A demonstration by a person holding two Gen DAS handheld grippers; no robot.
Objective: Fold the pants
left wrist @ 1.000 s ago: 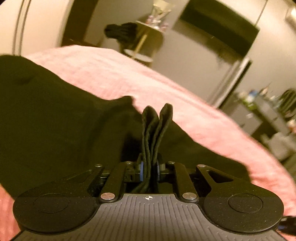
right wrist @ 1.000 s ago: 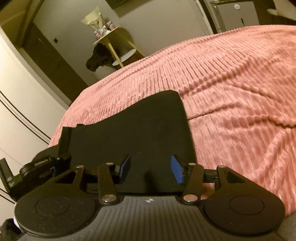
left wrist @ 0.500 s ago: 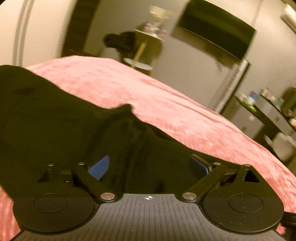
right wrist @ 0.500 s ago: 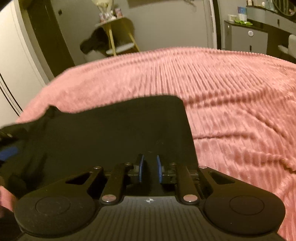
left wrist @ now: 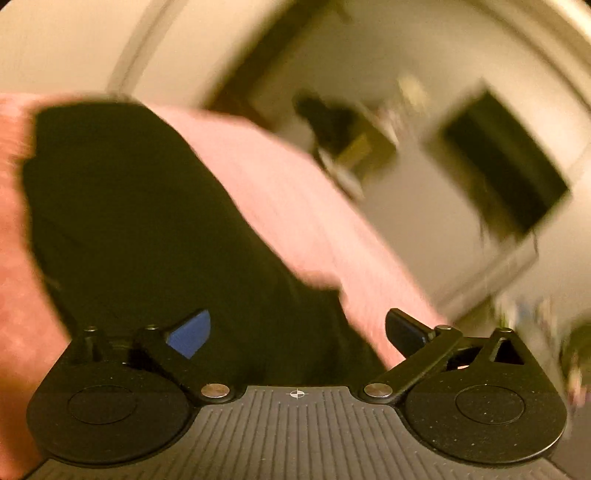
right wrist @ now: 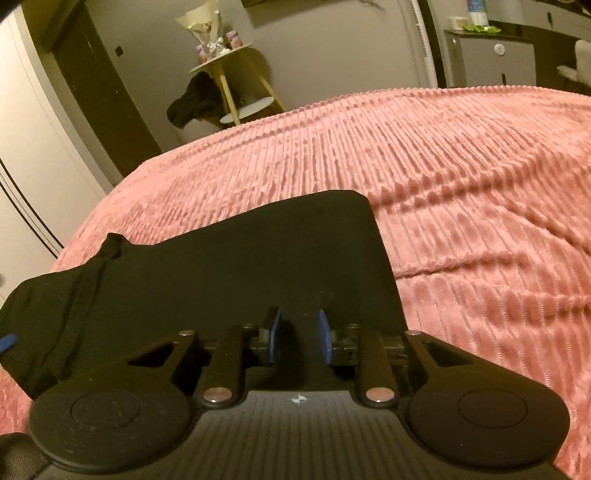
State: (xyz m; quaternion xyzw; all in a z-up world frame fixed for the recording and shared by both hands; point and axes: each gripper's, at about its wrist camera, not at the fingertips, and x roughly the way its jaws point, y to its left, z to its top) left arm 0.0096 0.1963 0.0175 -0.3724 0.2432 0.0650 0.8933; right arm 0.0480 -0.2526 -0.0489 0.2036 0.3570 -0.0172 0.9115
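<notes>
The black pants (right wrist: pixel 229 273) lie folded flat on the pink ribbed bedspread (right wrist: pixel 461 192), forming a dark slab whose far right corner is squared off and whose left end bunches into a thicker, rumpled edge. In the right wrist view the right gripper (right wrist: pixel 297 334) sits low over the near edge of the pants, its blue-padded fingers (right wrist: pixel 274 334) drawn to a narrow gap with only black cloth seen between them; whether they actually pinch the fabric cannot be told. At the far left edge of that view a small blue tip pokes out beside the bunched end of the pants. The left wrist view is heavily blurred and tilted. There the left gripper (left wrist: pixel 295 332) is spread wide, one blue pad (left wrist: pixel 190 332) over the dark cloth and the other finger over the bedspread (left wrist: pixel 295 206), with nothing held between them. The pants (left wrist: pixel 147 221) stretch away from that gripper toward the upper left, the pink cover showing on both sides. Beyond the bed, in the right wrist view, a round side table (right wrist: pixel 225 62) with yellow legs carries a wrapped bouquet (right wrist: pixel 201 31), and a dark garment (right wrist: pixel 192 99) hangs off it. A dark screen (left wrist: pixel 506 158) on the wall shows in the left wrist view.
</notes>
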